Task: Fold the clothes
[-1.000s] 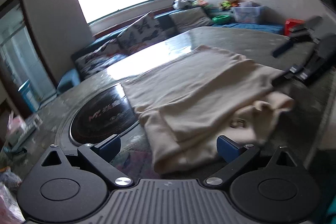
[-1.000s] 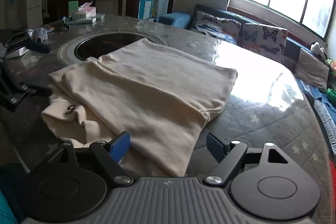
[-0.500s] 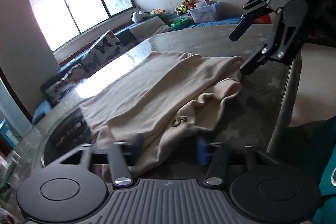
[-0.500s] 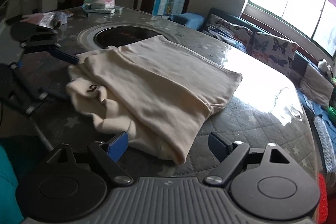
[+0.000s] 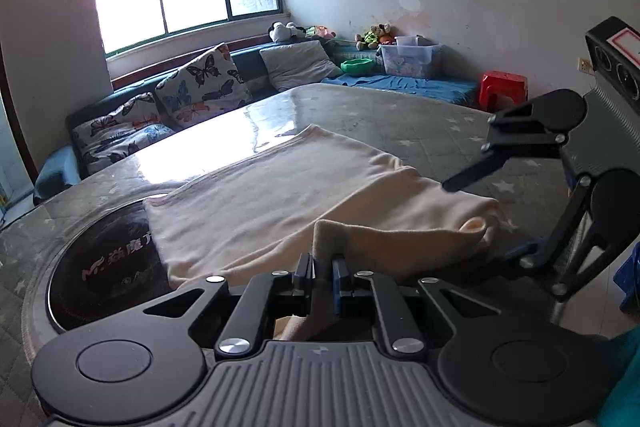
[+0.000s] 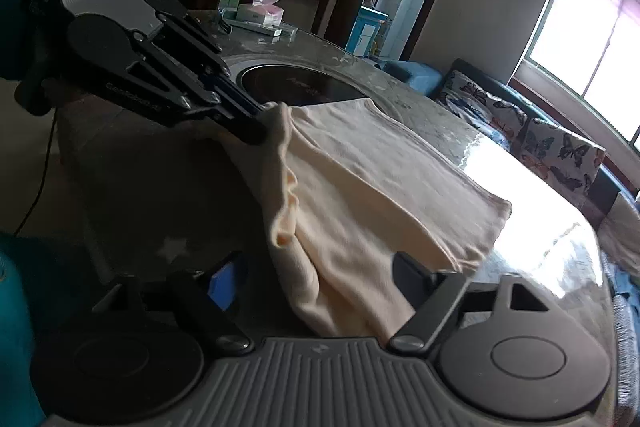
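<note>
A cream garment [image 5: 280, 195] lies partly folded on the round grey table [image 5: 400, 115]. My left gripper [image 5: 322, 263] has its jaws closing on the garment's near edge, the blue pads pinching a raised fold of cloth. From the right wrist view the left gripper [image 6: 260, 125] holds that edge lifted off the table. My right gripper [image 6: 320, 275] straddles the other near corner of the garment [image 6: 372, 179]; its jaws are closing with cloth between them, and the pads stand apart from it. From the left wrist view the right gripper [image 5: 480, 219] sits at the garment's right end.
A dark round inset [image 5: 104, 259] fills the table's left part. Behind it runs a sofa with butterfly cushions [image 5: 192, 87], with a red stool [image 5: 504, 83] and a plastic box [image 5: 408, 59] by the wall. A tissue box [image 6: 262, 13] stands at the table's far side.
The left gripper went from wide open to shut on the garment's near edge and raised it. The right gripper rolled, moved in over the other corner, and its jaws narrowed.
</note>
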